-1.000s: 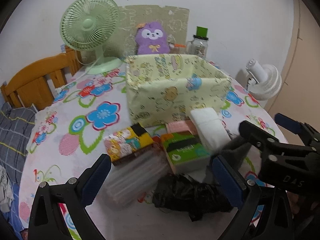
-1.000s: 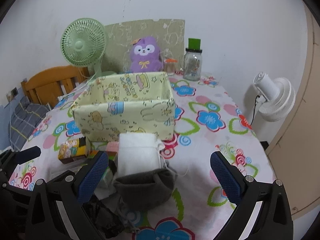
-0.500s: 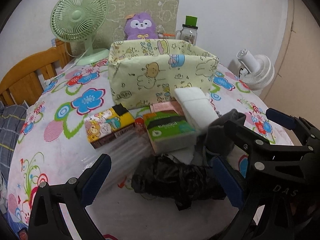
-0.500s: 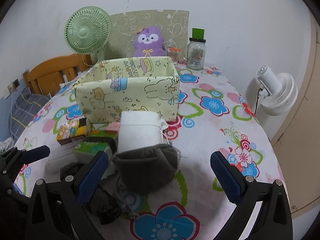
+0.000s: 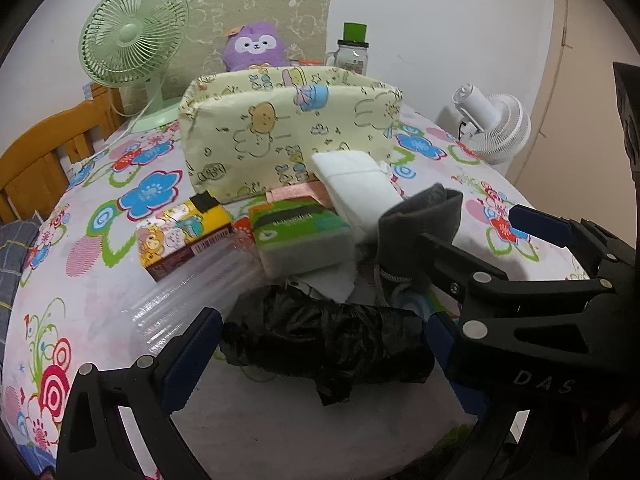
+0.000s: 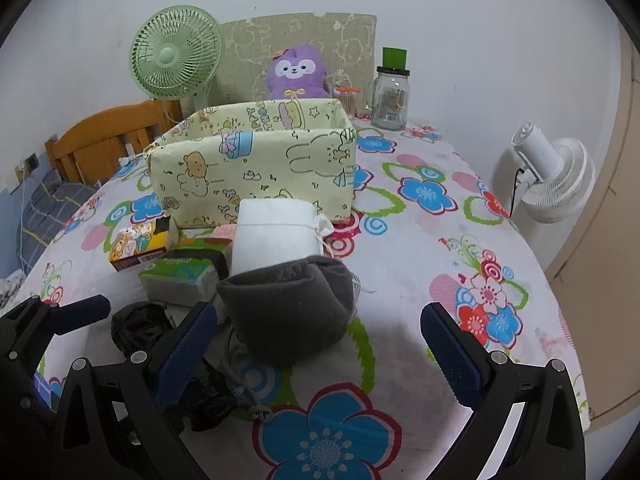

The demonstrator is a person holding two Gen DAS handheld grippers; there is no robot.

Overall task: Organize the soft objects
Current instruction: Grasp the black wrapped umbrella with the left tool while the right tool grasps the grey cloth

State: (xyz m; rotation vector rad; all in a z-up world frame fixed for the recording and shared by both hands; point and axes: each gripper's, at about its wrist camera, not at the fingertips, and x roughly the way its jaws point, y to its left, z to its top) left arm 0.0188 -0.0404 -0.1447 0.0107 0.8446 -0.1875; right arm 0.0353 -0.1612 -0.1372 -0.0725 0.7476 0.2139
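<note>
A yellow cartoon-print fabric bin (image 5: 288, 136) (image 6: 256, 168) stands mid-table. In front of it lie a white folded cloth bundle (image 5: 356, 192) (image 6: 276, 236), a grey knit item (image 5: 424, 216) (image 6: 292, 308), a crumpled black bag (image 5: 328, 340) (image 6: 136, 324), a green tissue pack (image 5: 300, 236) (image 6: 180, 276), a yellow cartoon pack (image 5: 180, 232) (image 6: 136, 244) and a clear plastic roll (image 5: 188, 296). My left gripper (image 5: 320, 352) is open, its fingers either side of the black bag. My right gripper (image 6: 320, 340) is open around the grey item and also shows in the left wrist view (image 5: 520, 260).
A green fan (image 5: 132, 44), a purple plush (image 6: 298, 72) and a glass jar (image 6: 392, 96) stand behind the bin. A white fan (image 6: 556, 176) is off the table's right edge. A wooden headboard (image 5: 44, 156) is at left.
Both grippers have moved lower and closer to the pile. The left now straddles the black bag, the right the grey item. Both stay open.
</note>
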